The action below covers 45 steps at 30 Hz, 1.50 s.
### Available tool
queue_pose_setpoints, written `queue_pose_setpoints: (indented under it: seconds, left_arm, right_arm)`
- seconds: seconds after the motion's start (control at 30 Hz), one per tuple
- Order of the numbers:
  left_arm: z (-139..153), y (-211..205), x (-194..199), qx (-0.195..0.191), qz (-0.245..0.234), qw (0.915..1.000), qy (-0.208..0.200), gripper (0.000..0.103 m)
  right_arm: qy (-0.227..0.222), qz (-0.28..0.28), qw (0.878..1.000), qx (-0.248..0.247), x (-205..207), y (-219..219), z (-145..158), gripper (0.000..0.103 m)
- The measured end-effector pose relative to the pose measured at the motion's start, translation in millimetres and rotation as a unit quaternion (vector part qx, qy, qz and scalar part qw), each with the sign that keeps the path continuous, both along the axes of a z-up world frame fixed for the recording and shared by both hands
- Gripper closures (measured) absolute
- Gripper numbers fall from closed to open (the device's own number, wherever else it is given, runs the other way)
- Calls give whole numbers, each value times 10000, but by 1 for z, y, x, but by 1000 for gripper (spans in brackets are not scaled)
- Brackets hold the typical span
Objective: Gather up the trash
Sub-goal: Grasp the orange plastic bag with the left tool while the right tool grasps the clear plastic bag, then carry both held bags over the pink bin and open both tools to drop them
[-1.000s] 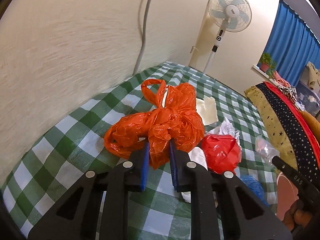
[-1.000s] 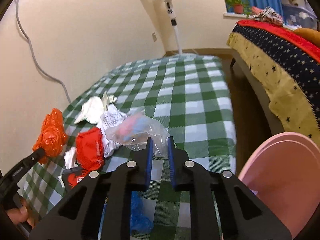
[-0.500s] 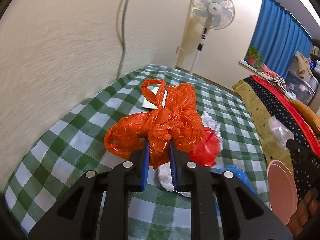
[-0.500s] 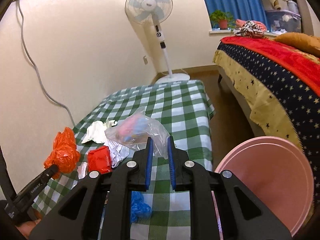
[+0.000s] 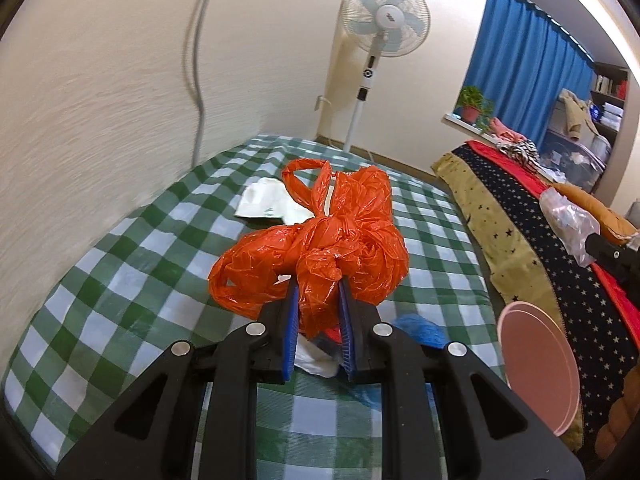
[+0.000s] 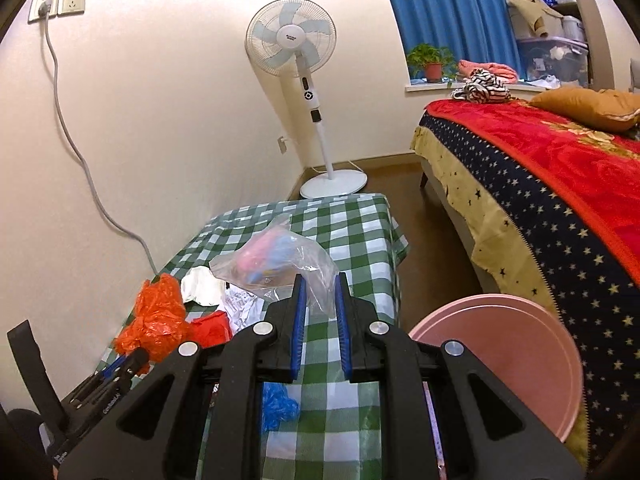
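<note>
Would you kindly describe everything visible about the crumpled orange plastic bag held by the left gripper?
The crumpled orange plastic bag is thin, glossy, wrinkled film, knotted near its middle, with a loop handle standing at its far end. The left gripper is shut on a bunched fold at its near edge, blue pads pressing from both sides. It appears lifted above the green-and-white checked tablecloth. The right wrist view shows it low at the left.

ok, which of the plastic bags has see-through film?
The clear bag clamped in the right gripper, pink and blue contents showing through. The orange bag in the left gripper is opaque.
</note>
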<state>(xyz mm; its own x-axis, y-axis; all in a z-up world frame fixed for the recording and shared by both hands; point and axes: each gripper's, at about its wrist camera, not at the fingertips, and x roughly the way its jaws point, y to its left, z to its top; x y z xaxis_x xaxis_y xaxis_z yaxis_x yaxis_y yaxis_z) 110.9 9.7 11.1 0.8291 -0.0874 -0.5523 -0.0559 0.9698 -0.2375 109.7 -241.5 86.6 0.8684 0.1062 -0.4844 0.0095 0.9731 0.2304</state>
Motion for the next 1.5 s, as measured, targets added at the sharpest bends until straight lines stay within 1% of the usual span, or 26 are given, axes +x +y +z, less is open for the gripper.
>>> queue_pose_setpoints:
  seconds: [0.27,0.43,0.53,0.67,0.77,0.93,1.17,1.5]
  left_arm:
    - [6,-23,-5,23,-389,9992,-131,85]
    - [9,-36,-7,95,-551,9983,-188,85]
    - [9,-42,-7,105,-631,9978,-196,85]
    - [9,-49,-9,140,-738,9970,-205,85]
    - [10,-57,-11,168,-840,9960,-236,85]
    - [10,-69,-14,209,-985,9946,-262,85]
    - [11,-90,-17,234,-1206,9920,-278,85]
    - [11,-122,-19,183,-1494,9882,-295,85]
  right_arm:
    - [-23,-143,9999,-64,-21,-10,18,88]
    - [-43,-262,9996,-79,-30,-20,22,88]
    - [-72,-397,9991,-127,-34,-29,21,88]
    - [-74,-583,9978,-316,-39,-36,11,88]
    - [-21,-714,9971,-279,-42,-46,4,88]
    - [-85,-924,9953,-272,-49,-57,4,88]
    - [-19,-1187,9928,-184,-54,-73,-2,88]
    - [22,-1527,9882,-139,-64,-94,-4,88]
